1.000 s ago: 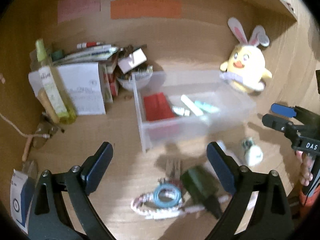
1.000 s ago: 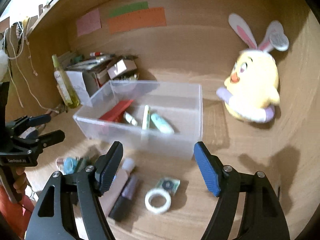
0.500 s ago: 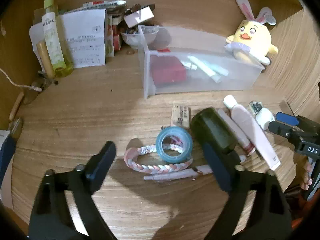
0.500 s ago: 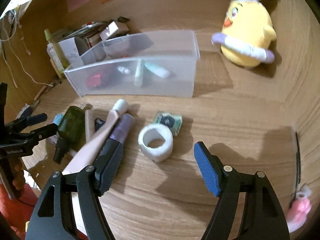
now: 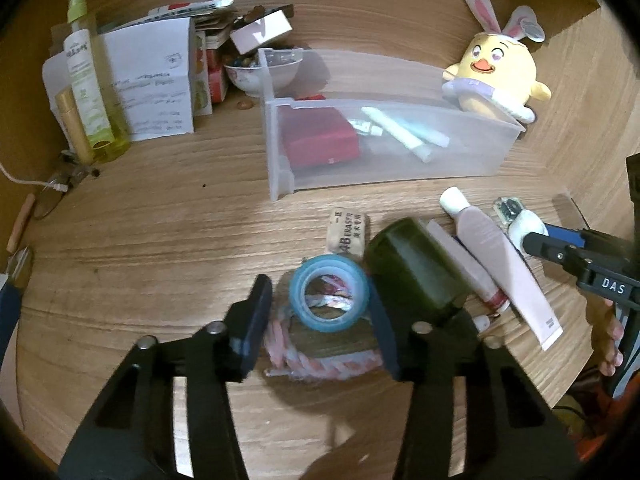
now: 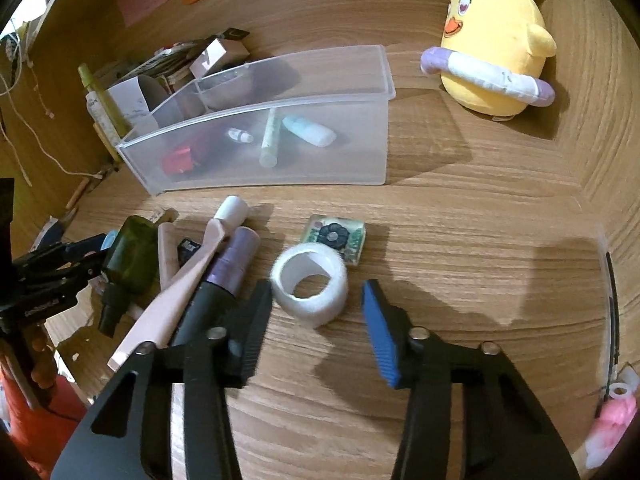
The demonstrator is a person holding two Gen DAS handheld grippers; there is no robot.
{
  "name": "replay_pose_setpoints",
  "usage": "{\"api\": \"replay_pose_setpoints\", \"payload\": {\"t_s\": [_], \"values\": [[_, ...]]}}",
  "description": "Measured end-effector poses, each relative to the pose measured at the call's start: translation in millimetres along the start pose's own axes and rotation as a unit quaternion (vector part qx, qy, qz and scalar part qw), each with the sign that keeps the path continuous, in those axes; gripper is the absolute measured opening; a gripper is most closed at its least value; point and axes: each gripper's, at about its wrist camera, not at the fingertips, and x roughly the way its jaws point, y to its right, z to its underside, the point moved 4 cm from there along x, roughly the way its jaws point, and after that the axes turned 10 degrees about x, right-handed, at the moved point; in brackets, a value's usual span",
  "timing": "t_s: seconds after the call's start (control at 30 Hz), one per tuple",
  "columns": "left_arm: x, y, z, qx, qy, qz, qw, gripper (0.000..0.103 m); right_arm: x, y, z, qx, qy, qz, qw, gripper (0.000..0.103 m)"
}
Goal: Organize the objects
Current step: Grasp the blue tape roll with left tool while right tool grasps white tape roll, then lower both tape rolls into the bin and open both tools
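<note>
The left tongs [image 5: 320, 312] have been lowered and narrowed around the blue tape roll [image 5: 329, 294]; their pads flank it without clearly touching, so they are released, not yet grasping. The right tongs [image 6: 316, 322] have likewise been brought down from a raised position, and they are spread wide just before the white tape roll [image 6: 309, 285], nothing held. A braided cord [image 5: 320, 360] is seen under the blue roll, with a dark green bottle [image 5: 416, 270] touching its right side. Beyond, a pink tube [image 5: 500, 260] and an eraser [image 5: 347, 234] lie on the desk [image 5: 160, 240]. The clear bin [image 5: 384, 148], farther back, already holds a red box [image 5: 320, 142]. Two pickups appear imminent; neither roll has been lifted.
</note>
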Motion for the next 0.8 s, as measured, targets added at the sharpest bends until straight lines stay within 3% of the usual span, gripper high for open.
{"api": "replay_pose_setpoints", "payload": {"t_s": [0.33,0.6,0.8], "values": [[-7.2,-1.6,-9.0,-0.008,0.014,-0.004,0.9999,0.039,-13.3,0.7,-4.5,-0.001,0.026,0.003,1.000,0.035],[-30.5,-4.2,-32.1,-0.008,0.050,-0.012,0.9986,0.039,-34.2,-0.9,-18.4,0.000,0.060,-0.009,0.998,0.035],[-43.1,1.7,-59.3,-0.018,0.085,0.005,0.9962,0.039,-49.5,-8.2,-37.5,-0.001,0.090,-0.023,0.996,0.035]]}}
